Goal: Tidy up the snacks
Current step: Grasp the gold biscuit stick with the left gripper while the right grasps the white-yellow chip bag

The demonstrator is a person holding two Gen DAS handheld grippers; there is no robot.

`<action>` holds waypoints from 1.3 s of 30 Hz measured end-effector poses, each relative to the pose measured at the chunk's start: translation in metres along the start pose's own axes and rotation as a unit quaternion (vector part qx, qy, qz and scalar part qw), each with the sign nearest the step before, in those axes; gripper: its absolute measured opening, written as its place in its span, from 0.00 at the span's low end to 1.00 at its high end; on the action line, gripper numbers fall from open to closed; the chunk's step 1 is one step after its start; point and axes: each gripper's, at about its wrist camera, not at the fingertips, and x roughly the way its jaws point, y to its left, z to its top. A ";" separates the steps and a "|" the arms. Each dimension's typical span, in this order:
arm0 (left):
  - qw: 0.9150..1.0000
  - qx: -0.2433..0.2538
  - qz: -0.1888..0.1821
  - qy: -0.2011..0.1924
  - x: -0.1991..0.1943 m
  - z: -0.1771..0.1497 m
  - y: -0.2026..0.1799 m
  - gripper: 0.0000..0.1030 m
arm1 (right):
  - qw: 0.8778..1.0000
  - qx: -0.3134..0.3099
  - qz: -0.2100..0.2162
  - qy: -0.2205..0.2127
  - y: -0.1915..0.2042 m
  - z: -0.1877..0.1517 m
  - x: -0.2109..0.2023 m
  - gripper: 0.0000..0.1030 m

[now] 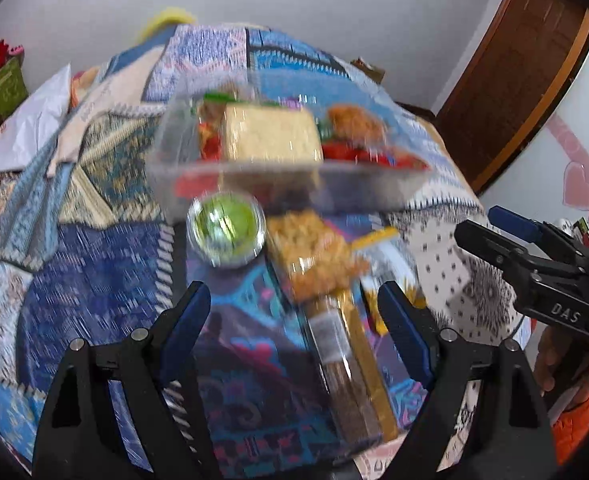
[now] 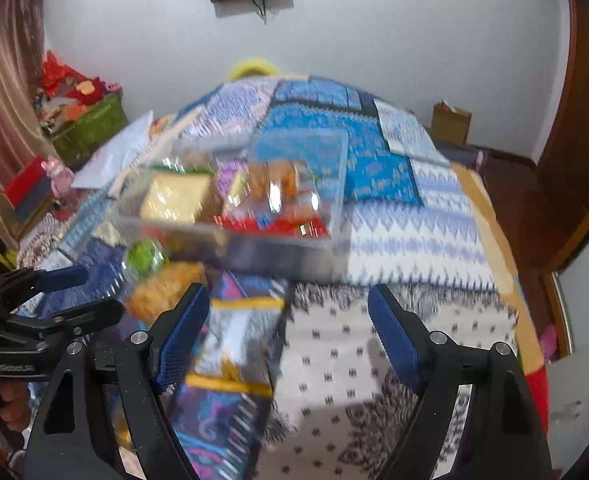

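Both tools, left tool point(image 1: 290, 312) and right tool point(image 2: 288, 316), are released above the bed point(image 2: 414, 240); the snack box point(image 1: 374, 188) lies at 12 o'clock.

Snack bin point(image 1: 230, 176) blocks ahead; right quilt point(image 2: 414, 240) free.

A bed point(image 1: 94, 280) carries everything — it is spread with a patchwork quilt point(image 2: 414, 248) of blue, white and purple patterns. On the quilt sit a clear plastic box point(image 1: 254, 188) packed with snacks, a small round cup with green contents point(image 1: 226, 226) just before it, an orange snack bag point(image 1: 318, 256) beside the cup, and a long gold-edged packet point(image 1: 350, 368) nearer the camera. A white sheet point(image 1: 30, 124) lies at the bed's far left edge.
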 end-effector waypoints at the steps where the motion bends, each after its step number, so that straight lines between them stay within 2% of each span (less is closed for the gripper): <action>1: 1.000 0.001 0.000 0.005 0.003 -0.003 -0.001 0.84 | 1.000 0.002 0.003 0.007 -0.001 -0.004 0.003 0.77; 8: 1.000 -0.002 0.002 0.012 0.011 -0.014 0.000 0.84 | 0.998 0.014 0.027 0.050 0.006 -0.031 0.029 0.77; 13: 1.000 0.002 0.009 0.013 0.015 -0.014 0.003 0.84 | 0.996 0.013 0.044 0.075 0.016 -0.033 0.052 0.76; 15: 1.000 0.000 0.009 0.016 0.017 -0.015 0.006 0.84 | 0.996 0.006 0.053 0.077 0.020 -0.032 0.056 0.70; 18: 1.000 -0.005 0.006 0.022 0.021 -0.016 0.007 0.84 | 0.995 -0.009 0.057 0.076 0.026 -0.031 0.056 0.52; 19: 1.000 -0.004 0.005 0.024 0.022 -0.017 0.007 0.84 | 0.995 -0.012 0.065 0.076 0.026 -0.032 0.056 0.41; 23: 1.000 -0.005 -0.004 0.026 0.023 -0.018 0.002 0.84 | 0.996 -0.008 0.058 0.068 0.024 -0.037 0.051 0.34; 31: 0.999 0.013 -0.014 0.042 0.033 -0.030 -0.020 0.83 | 0.997 0.025 0.050 0.053 0.005 -0.050 0.025 0.30; 32: 0.999 0.013 -0.017 0.044 0.035 -0.032 -0.022 0.82 | 0.997 0.027 0.048 0.051 0.004 -0.052 0.022 0.30; 35: 0.998 0.011 -0.020 0.054 0.040 -0.039 -0.027 0.68 | 0.997 0.035 0.050 0.045 -0.001 -0.053 0.015 0.30; 37: 0.999 0.016 -0.024 0.046 0.038 -0.043 -0.032 0.63 | 0.997 0.037 0.048 0.042 -0.002 -0.055 0.012 0.30; 38: 0.998 0.019 -0.028 0.046 0.037 -0.045 -0.034 0.52 | 0.997 0.039 0.048 0.041 -0.002 -0.055 0.010 0.30; 39: 0.998 0.022 -0.026 0.045 0.036 -0.046 -0.036 0.47 | 0.997 0.040 0.048 0.038 -0.003 -0.055 0.008 0.30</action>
